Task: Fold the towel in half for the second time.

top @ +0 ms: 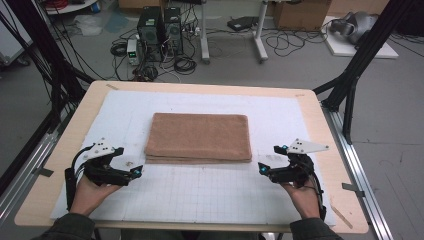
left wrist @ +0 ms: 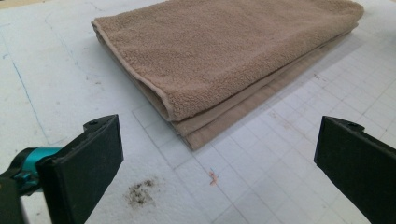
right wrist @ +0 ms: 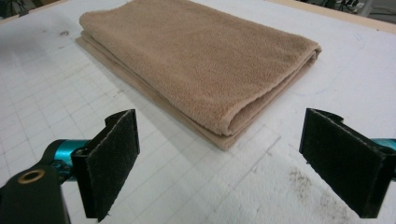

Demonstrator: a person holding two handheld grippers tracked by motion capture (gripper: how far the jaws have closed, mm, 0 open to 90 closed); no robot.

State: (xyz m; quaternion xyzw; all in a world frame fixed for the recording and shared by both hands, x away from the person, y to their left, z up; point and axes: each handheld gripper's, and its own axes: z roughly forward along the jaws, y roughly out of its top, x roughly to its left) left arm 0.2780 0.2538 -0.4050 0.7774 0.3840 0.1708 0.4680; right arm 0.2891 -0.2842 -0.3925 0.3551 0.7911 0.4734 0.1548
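So, at the lower left of the high view, the left gripper (top: 136, 172) sits in the person's hand with its black jaws spread wide, empty, aimed toward the middle of the frame. Right of it, at the centre of the white gridded mat (top: 210, 195), lies the folded tan terry towel (top: 199, 137), flat, its long axis running left to right across the wooden table (top: 320, 120). At the lower right, the right gripper (top: 261, 169) mirrors the first, jaws likewise wide and holding nothing. Each gripper stands just off a near corner of the towel, and in both gripper views the layered folded edge (left wrist: 180, 122) faces the jaws. Neither looks clearly nearer; I'd judge both are about equally placed to take the near corners.
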